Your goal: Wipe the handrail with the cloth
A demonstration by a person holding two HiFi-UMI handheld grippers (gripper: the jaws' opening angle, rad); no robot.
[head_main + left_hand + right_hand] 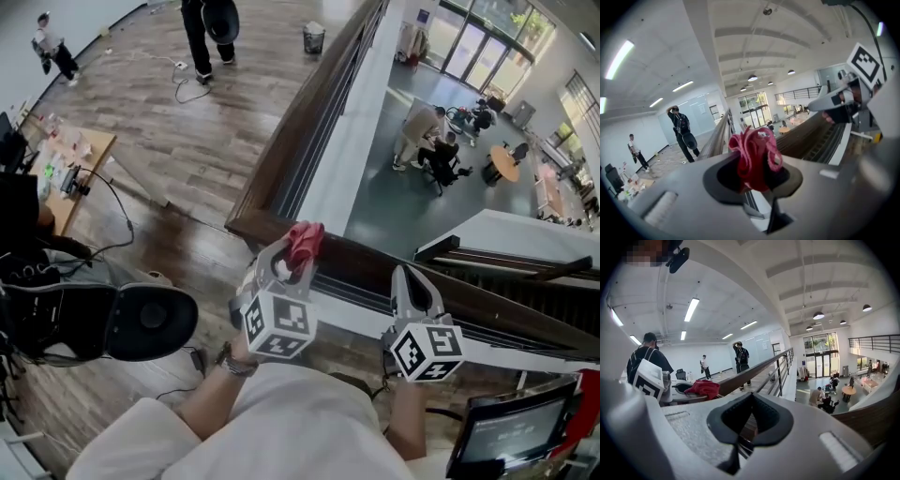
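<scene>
Wood-plank floor (234, 131), glossy, stretching off to the far wall. Along its left edge, a wooden surface (92, 150) crowded with bits too small to tell. Near the far edge, a loose cable (187, 92) looped on the boards at the feet of a standing person (208, 33). Right edge, just beside the handrail (305, 108), a mesh bin (314, 38). Far left corner, a second person (53, 45) on foot.
</scene>
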